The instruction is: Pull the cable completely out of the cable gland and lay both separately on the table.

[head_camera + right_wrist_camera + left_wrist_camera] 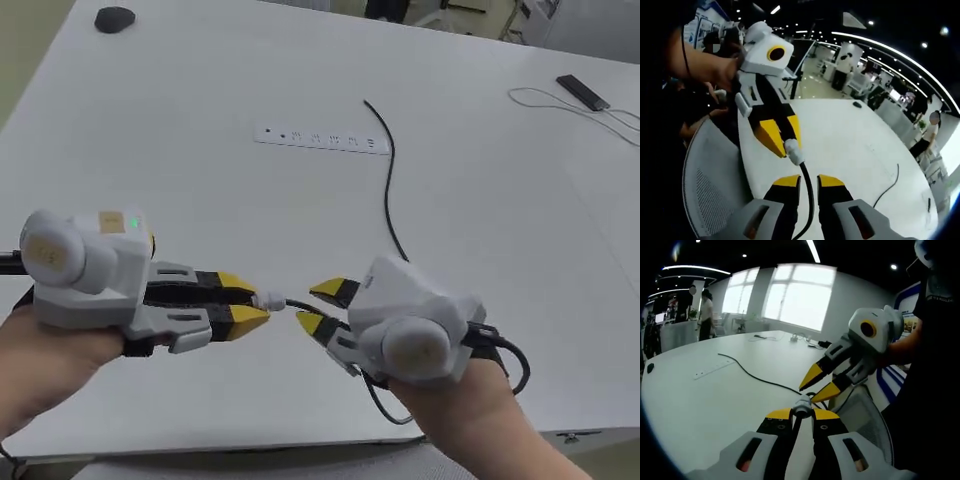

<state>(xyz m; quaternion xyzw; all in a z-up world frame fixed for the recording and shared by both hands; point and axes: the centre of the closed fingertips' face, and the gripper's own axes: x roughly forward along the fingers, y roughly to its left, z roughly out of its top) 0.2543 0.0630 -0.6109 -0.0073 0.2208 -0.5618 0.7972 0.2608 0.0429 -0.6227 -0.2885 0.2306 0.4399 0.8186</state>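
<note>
Where the two grippers meet: about 6 o'clock in the head view, over the near edge of the white bench (200, 180), with their tips facing each other and almost touching.
left gripper (262, 303): reaches in from 9 o'clock, its fingers clenched on the cable gland.
cable gland (270, 299): small and white, held in the air off the bench at the left gripper's yellow tips, its nose pointing toward 3 o'clock.
right gripper (306, 304): reaches in from 4 o'clock. Its fingers are released and spread on either side of the cable, not pinching it as far as the right gripper view lets me judge.
black cable (809, 197): seated in the cable gland. It runs from there between the right gripper's fingers and loops beneath that hand.
cable on the bench: a black line runs from behind the right gripper toward 12 o'clock. It is probably the same cable, but the join is hidden.
power strip (320, 139): white and lying flat at 12 o'clock from the grippers, well apart from them, with the black line passing its right end.
</note>
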